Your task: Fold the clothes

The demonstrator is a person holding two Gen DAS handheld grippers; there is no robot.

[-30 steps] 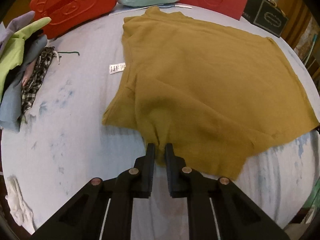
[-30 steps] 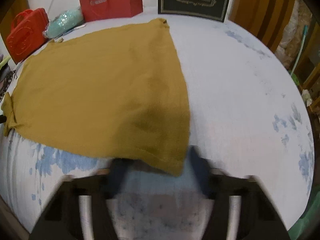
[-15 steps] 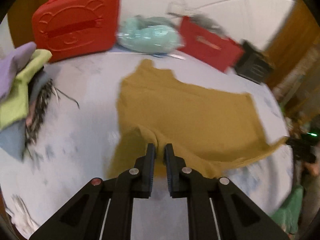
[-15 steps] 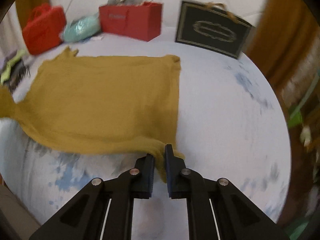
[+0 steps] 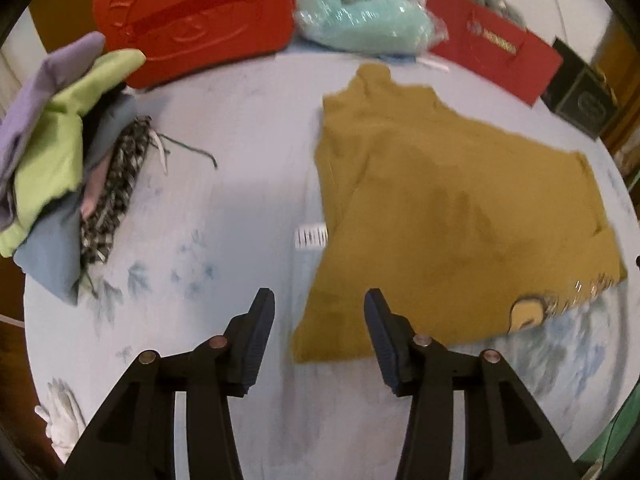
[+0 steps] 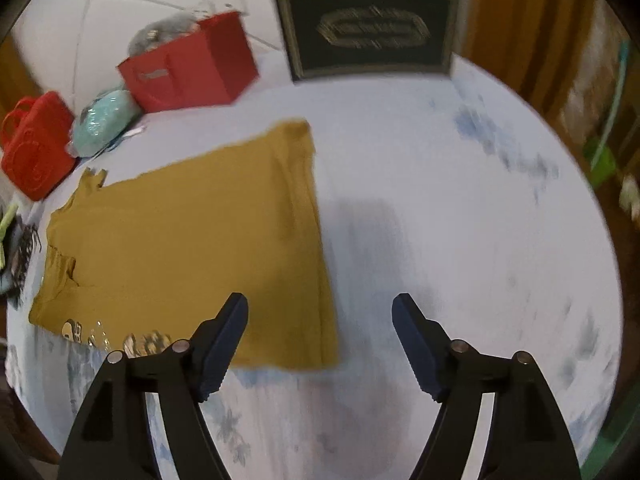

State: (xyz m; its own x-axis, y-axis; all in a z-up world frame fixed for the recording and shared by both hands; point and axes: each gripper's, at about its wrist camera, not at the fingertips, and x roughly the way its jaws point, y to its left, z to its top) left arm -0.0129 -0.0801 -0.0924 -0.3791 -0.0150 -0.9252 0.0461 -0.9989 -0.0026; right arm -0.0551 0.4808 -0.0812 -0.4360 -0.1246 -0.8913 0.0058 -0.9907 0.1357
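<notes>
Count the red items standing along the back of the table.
2. The red case stands at the back left, next to the clothes pile. The red paper bag stands further right, past the wrapped teal bundle. Others may lie out of view.

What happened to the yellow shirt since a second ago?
Both grippers, left and right, carried the mustard-yellow shirt's near edge over itself, folding it, then let go; their jaws have just been opening, nothing between them. The red plastic case and the pile of clothes stayed put.
</notes>
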